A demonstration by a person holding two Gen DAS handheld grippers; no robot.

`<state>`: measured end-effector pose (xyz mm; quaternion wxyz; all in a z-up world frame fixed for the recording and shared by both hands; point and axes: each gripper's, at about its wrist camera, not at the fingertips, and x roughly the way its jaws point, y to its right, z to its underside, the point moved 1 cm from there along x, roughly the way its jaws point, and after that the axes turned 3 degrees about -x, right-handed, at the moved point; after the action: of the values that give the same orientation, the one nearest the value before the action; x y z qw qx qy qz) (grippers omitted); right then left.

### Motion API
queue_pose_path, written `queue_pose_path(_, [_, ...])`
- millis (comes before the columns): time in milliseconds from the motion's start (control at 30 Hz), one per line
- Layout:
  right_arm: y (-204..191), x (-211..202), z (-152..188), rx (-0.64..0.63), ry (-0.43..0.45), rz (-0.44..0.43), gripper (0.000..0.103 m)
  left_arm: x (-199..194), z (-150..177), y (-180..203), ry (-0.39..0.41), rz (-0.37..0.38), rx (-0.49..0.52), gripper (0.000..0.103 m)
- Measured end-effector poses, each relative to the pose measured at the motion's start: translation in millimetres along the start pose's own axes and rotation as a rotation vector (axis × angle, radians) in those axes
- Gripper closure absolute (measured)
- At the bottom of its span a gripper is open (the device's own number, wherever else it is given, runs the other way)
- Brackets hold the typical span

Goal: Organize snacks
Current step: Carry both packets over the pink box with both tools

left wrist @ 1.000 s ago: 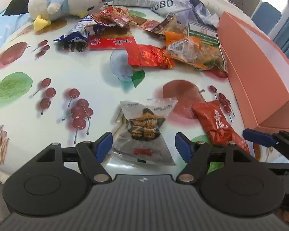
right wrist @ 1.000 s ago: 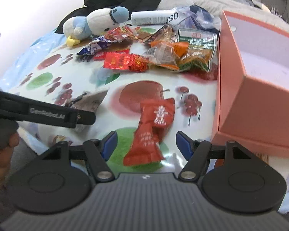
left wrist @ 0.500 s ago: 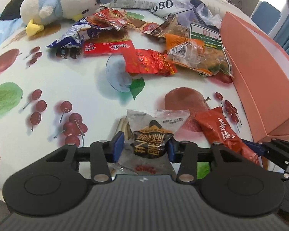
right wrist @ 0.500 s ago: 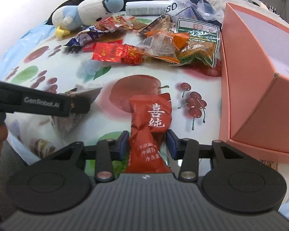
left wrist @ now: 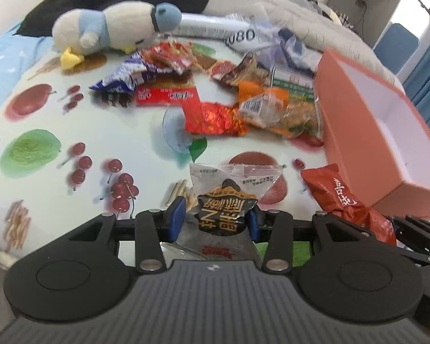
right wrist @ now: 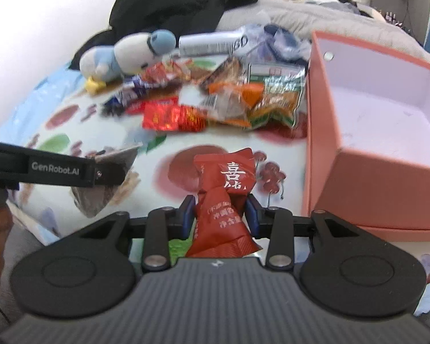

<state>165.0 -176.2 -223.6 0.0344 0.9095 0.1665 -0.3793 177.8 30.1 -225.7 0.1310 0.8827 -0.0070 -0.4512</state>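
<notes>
1. Fruit-print cloth (left wrist: 146,143) over a bed, with a snack pile (left wrist: 261,109) at its far side.
2. Left gripper (left wrist: 216,219) pinches a clear packet (left wrist: 229,195); right gripper (right wrist: 218,210) pinches a red packet (right wrist: 225,189). Both look lifted.
3. Pink box (right wrist: 324,132) beside them looks empty, so barely started.
4. Blurry pile, can't count packets; box's far corner is cut off.

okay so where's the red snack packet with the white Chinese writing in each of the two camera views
Left wrist view: the red snack packet sits at lower right, just in front of the pink box, held by the other gripper.
Right wrist view: it is at bottom centre, pinched between the right gripper fingers.
Shared landmark: the plush penguin at the far side of the snack pile.
</notes>
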Motion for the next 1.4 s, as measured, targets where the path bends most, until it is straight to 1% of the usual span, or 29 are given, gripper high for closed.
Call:
queue_pose_path(133, [2.6,-26.8,-8.6,0.026,0.036,0.003,0.063,-28.5,-3.8,8.9,0.029,0.008,-0.022,0.054])
queue_pose_path(367, [6.5,-77.2,-20.3,0.072,0.107,0.008,0.063,-70.3,-5.1,28.6,0.071,0.055,-0.023,0.054])
queue_pose_path(533, [9.3,-108.6,-24.6,0.097,0.152,0.02,0.063,-92.3,-5.8,46.1,0.088,0.097,-0.009,0.054])
queue_pose_path(700, [20.0,-132.2,-25.7,0.126,0.181,0.057,0.063,-101.8,-5.6,72.7,0.086,0.152,0.032,0.054])
queue_pose_path(833, [34.6,-145.1,-22.2,0.158,0.192,0.093,0.063,-99.3,-4.8,99.9,0.07,0.205,0.067,0.054])
queue_pose_path(1033, [64.0,-150.9,-19.3,0.209,0.192,0.147,0.063,-82.0,-16.2,143.1,0.037,0.258,0.112,0.054])
queue_pose_path(1200, [98.1,-142.8,-23.8,0.247,0.183,0.172,0.063,-54.4,-35.9,181.9,0.007,0.276,0.155,0.054])
queue_pose_path(1400, [143.6,-121.5,-42.1,0.271,0.175,0.183,0.063,-13.1,-60.5,227.0,-0.024,0.287,0.195,0.054])
